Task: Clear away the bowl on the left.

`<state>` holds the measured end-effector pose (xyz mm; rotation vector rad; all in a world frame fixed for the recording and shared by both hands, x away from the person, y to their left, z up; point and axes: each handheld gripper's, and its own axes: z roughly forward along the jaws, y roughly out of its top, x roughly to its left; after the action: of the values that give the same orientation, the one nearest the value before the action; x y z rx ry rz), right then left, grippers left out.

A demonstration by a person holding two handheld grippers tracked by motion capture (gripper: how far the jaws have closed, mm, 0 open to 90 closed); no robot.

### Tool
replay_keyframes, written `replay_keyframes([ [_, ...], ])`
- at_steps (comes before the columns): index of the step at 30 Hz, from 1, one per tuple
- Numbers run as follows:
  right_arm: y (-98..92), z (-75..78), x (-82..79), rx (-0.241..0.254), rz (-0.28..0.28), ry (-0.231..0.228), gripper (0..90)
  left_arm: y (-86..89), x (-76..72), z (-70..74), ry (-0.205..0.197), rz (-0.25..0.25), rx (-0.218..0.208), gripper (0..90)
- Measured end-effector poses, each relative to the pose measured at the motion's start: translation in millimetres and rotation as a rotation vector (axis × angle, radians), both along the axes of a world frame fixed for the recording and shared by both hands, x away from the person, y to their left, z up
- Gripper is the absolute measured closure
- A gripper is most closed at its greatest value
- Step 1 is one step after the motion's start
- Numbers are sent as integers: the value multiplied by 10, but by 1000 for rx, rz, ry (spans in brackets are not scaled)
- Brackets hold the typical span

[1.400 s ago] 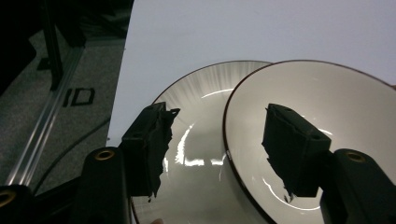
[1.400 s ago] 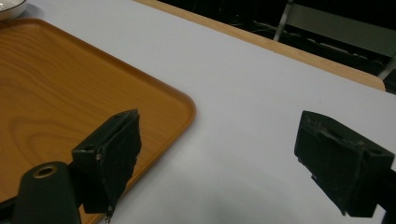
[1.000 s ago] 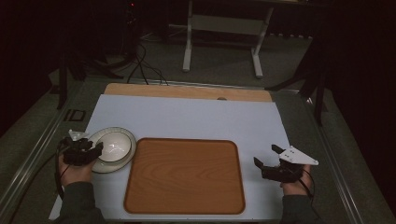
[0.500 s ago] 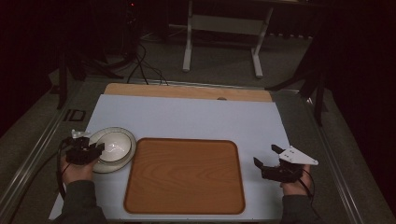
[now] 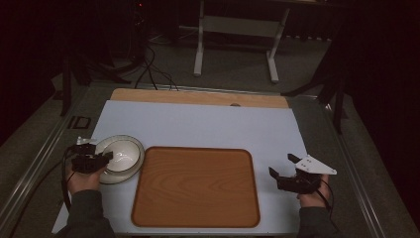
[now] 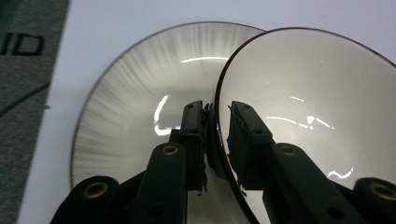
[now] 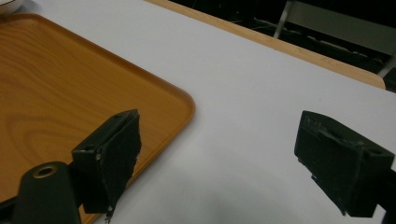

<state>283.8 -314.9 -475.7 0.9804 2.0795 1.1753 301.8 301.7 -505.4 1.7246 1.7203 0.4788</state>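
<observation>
White glazed dark-rimmed bowl (image 6: 317,112) on pale ribbed plate (image 6: 140,93), rim pinched by just-closing left hand-held gripper (image 6: 217,135); right hand-held gripper (image 7: 217,158) wide open, empty, at tray's three o'clock.

- High view: from above the person's side, facing forward and down over the whole white-topped desk (image 5: 198,129).
- Left gripper view: very near, along its jaws at the glossy white bowl (image 6: 317,107), seen small from above (image 5: 121,152).
- Right gripper view: low over the desk, sharing the rounded-corner wooden tray (image 7: 56,88) (image 5: 195,186).
</observation>
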Motion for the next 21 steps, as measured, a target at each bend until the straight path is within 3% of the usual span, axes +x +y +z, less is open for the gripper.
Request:
replay_keyframes([
  [21, -9, 4, 0, 3, 0, 0, 141, 31, -3, -4, 34, 14, -61, 826],
])
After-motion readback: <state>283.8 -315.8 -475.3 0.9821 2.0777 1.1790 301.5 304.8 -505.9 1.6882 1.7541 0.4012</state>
